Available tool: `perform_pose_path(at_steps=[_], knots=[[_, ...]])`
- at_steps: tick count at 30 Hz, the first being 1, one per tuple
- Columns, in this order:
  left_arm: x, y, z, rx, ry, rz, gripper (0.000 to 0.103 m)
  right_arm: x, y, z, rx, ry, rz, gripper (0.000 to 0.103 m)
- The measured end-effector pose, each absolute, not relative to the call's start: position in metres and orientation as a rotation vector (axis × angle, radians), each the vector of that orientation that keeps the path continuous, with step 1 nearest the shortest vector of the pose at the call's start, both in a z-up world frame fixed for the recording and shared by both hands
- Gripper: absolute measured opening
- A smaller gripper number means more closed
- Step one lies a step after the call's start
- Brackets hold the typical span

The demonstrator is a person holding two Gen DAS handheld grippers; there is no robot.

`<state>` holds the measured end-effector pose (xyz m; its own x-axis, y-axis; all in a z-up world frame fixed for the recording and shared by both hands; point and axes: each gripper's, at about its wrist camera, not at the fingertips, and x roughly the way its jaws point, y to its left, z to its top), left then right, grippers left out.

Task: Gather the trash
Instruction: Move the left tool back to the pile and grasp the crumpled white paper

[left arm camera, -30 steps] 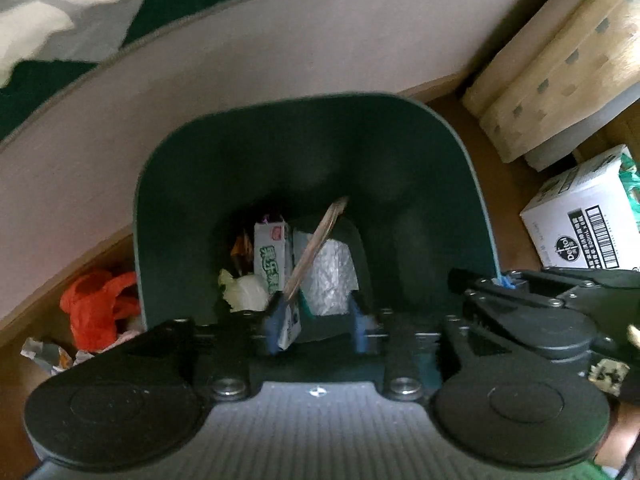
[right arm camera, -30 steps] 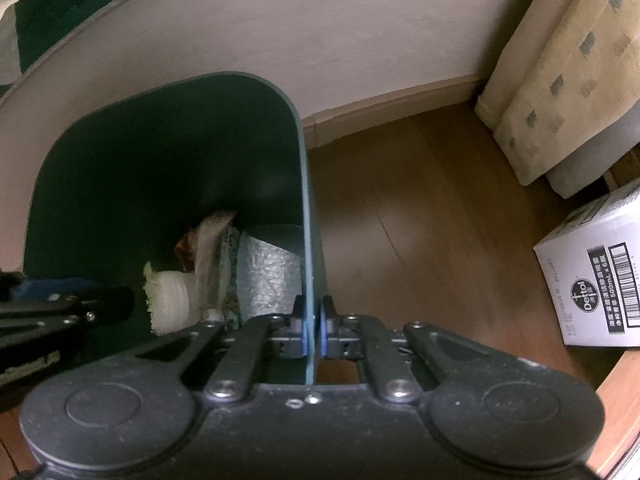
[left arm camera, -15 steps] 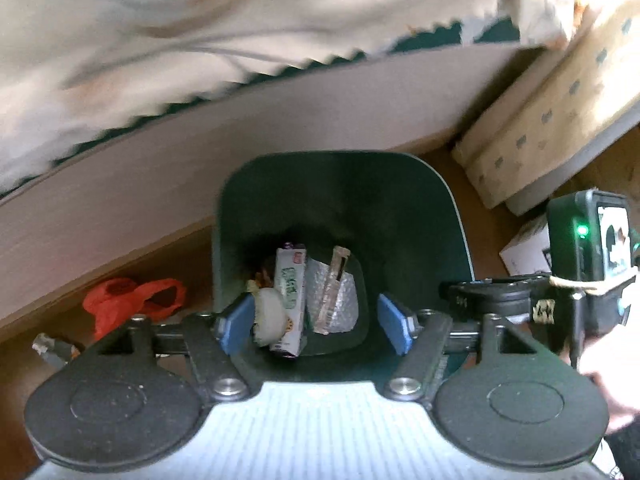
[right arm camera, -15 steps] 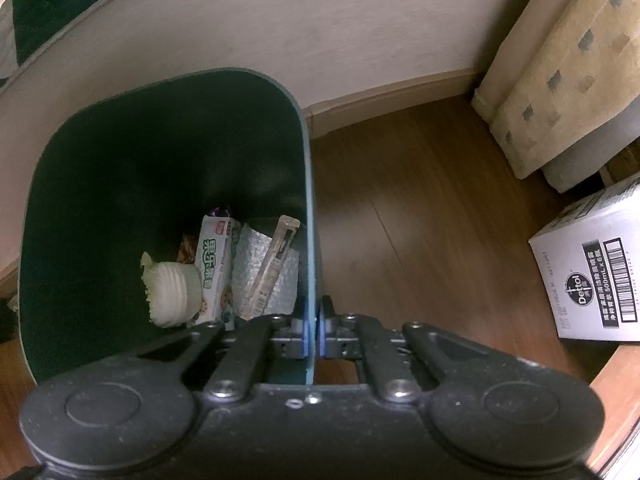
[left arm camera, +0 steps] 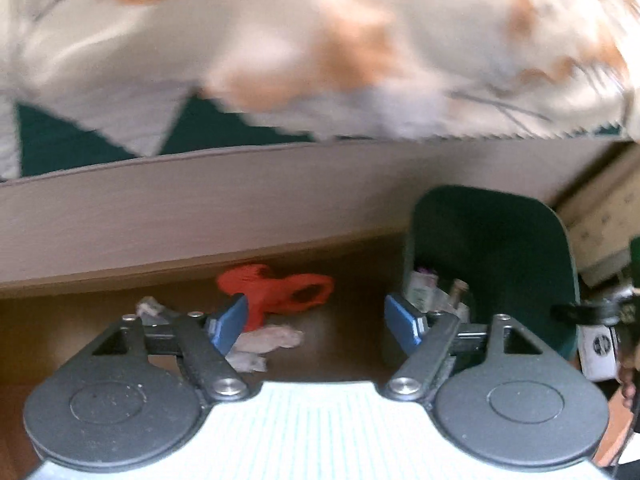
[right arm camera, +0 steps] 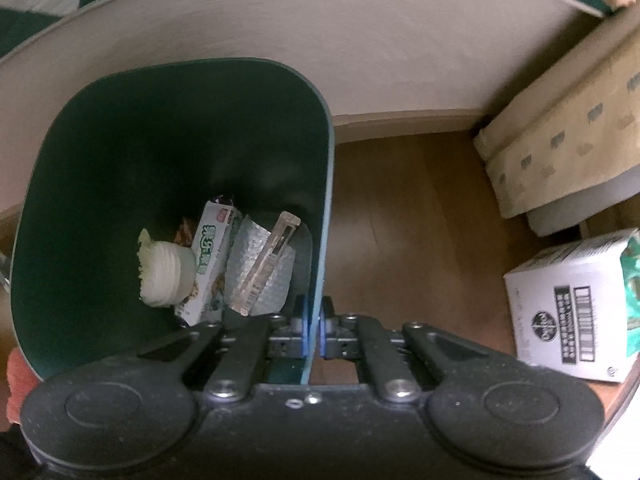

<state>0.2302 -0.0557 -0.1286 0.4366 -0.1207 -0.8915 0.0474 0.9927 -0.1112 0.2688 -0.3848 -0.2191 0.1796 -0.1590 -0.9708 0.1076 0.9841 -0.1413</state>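
A dark green bin [right arm camera: 120, 152] stands on the wood floor against a bed's side panel. My right gripper [right arm camera: 314, 332] is shut on the bin's right wall. Inside lie a white crumpled cup [right arm camera: 162, 276], a snack wrapper [right arm camera: 212, 256], bubble wrap [right arm camera: 260, 276] and a clear plastic strip [right arm camera: 268, 258]. In the left wrist view the bin [left arm camera: 500, 248] is at the right. My left gripper [left arm camera: 316, 322] hangs left of it with jaws opening and nothing between them. Beyond its fingers lie a red plastic bag [left arm camera: 276, 288], white crumpled paper [left arm camera: 268, 338] and a small wrapper [left arm camera: 150, 306] on the floor.
A bed with a patterned blanket [left arm camera: 320, 40] overhangs the side panel [left arm camera: 200, 216]. A white cardboard box [right arm camera: 572, 304] sits on the floor at the right, with a beige patterned curtain [right arm camera: 560, 128] behind it.
My left gripper let the clear plastic strip drop into the bin, opened wide, rose and swung left toward the red bag. The right gripper kept its grip on the bin wall.
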Motion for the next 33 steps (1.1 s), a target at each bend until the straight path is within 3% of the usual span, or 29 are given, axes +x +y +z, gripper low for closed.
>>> perform_pose_path(at_steps=[12,26,33], knots=[[0.249,0.037,-0.164,-0.052,1.072,0.003,0.081,0.269,-0.375,-0.222,-0.094,1.379,-0.200,0.005],[0.284,0.073,-0.346,-0.351,1.526,0.089,0.081,0.267,-0.382,-0.223,-0.059,1.388,-0.203,0.005],[0.290,0.066,-0.429,-0.543,1.654,0.223,0.080,0.267,-0.394,-0.229,0.005,1.402,-0.199,0.005]])
